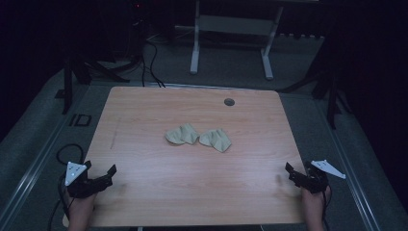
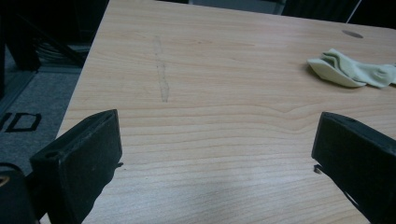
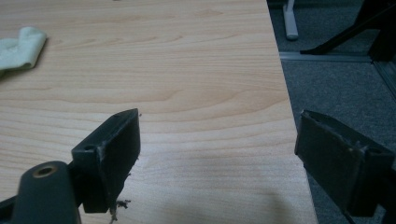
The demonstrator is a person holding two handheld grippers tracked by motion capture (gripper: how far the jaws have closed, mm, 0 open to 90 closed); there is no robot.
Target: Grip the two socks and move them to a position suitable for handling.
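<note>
Two crumpled pale green-beige socks lie side by side in the middle of the wooden table [image 1: 144,110]: the left sock [image 1: 183,134] and the right sock [image 1: 216,139], touching or nearly so. My left gripper [image 1: 109,175] rests at the table's near left corner, far from them, its jaws wide open with bare wood between them [image 2: 217,140]. In the left gripper view one sock [image 2: 348,70] lies far off at the upper right. My right gripper [image 1: 290,173] sits at the near right edge, open and empty [image 3: 219,140]. A sock [image 3: 21,46] lies at the upper left of the right gripper view.
A round grommet hole [image 1: 229,101] sits near the table's far edge. A faint dark streak [image 2: 161,70] marks the wood on the left. Grey carpet surrounds the table, with white desk legs [image 1: 194,53] and cables [image 1: 149,62] behind. The table's right edge [image 3: 285,93] runs close to my right gripper.
</note>
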